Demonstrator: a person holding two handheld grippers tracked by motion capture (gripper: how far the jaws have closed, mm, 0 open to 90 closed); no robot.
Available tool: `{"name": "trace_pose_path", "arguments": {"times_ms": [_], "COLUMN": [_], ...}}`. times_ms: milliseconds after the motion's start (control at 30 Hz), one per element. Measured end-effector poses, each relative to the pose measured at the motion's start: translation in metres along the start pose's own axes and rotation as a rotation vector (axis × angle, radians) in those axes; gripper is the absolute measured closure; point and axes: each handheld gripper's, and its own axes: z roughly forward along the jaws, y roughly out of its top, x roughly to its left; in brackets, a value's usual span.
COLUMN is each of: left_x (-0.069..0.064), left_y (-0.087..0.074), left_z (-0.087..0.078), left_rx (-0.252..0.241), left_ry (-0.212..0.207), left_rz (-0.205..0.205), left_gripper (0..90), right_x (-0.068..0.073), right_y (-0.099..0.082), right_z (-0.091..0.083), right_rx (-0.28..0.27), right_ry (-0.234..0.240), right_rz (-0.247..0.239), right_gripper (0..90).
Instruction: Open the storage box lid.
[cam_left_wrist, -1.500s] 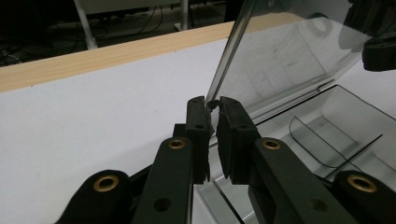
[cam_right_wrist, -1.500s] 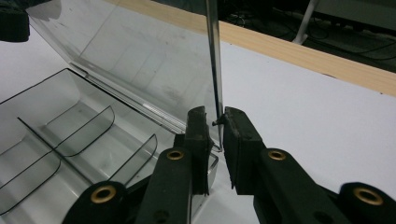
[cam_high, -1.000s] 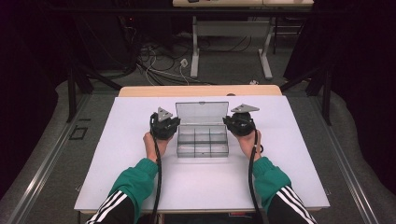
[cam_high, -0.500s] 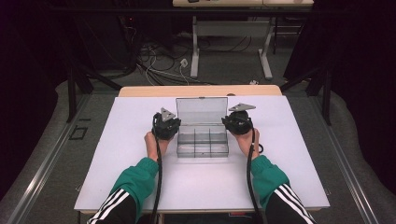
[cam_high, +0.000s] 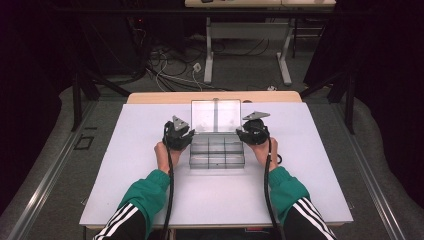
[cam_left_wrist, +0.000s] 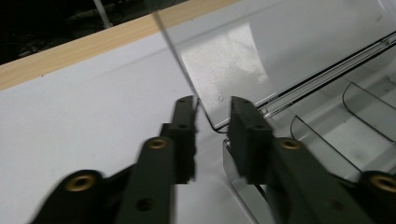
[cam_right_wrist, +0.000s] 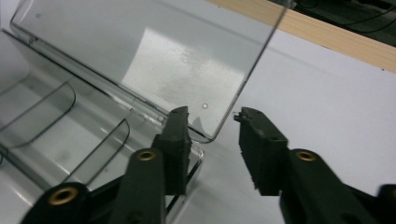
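A clear plastic compartment box (cam_high: 216, 155) lies mid-table, its lid (cam_high: 216, 116) swung up and leaning back. My left gripper (cam_high: 186, 136) is at the lid's left lower corner, my right gripper (cam_high: 245, 132) at its right lower corner. In the left gripper view the lid's corner (cam_left_wrist: 219, 100) sits between the jaws of the left gripper (cam_left_wrist: 212, 114). In the right gripper view the lid's corner (cam_right_wrist: 205, 126) lies inside the right gripper (cam_right_wrist: 212, 121), with a gap to the right jaw. Both pairs of jaws have just been opening and stand open around the lid's edge.
The box's empty compartments (cam_right_wrist: 56, 126) are split by curved clear dividers. The white tabletop (cam_high: 300, 165) has a wooden strip (cam_high: 160, 97) along its far edge. Cables trail from both grippers back along the person's green sleeves (cam_high: 150, 192).
Both hands stay beside the box and the lid stays raised. The right gripper has edged slightly inward toward the lid's corner.
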Motion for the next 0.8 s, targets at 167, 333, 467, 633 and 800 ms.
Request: {"name": "trace_pose_path", "arguments": {"times_ms": [167, 333, 467, 633, 800], "left_x": [-0.004, -0.002, 0.002, 0.011, 0.014], "left_y": [-0.003, -0.011, -0.021, -0.036, -0.046], "left_z": [-0.015, -0.030, -0.043, -0.059, -0.071], "left_rx": [0.008, 0.043, 0.071, 0.103, 0.130], "left_ry": [0.002, -0.034, -0.045, -0.040, -0.055], "left_rz": [0.031, 0.030, 0.042, 0.062, 0.065], "left_gripper": [42.9, 29.0, 22.1, 16.2, 12.5], "right_x": [-0.001, -0.002, -0.006, -0.010, -0.015], "right_y": [-0.003, -0.012, -0.021, -0.031, -0.038], "right_z": [-0.007, -0.019, -0.030, -0.039, -0.047], "right_rx": [0.047, 0.056, 0.059, 0.058, 0.061], "right_ry": [0.061, 0.107, 0.130, 0.148, 0.169], "right_rz": [-0.019, -0.038, -0.023, -0.020, -0.005], "right_gripper": [42.1, 32.4, 25.6, 21.7, 17.8]}}
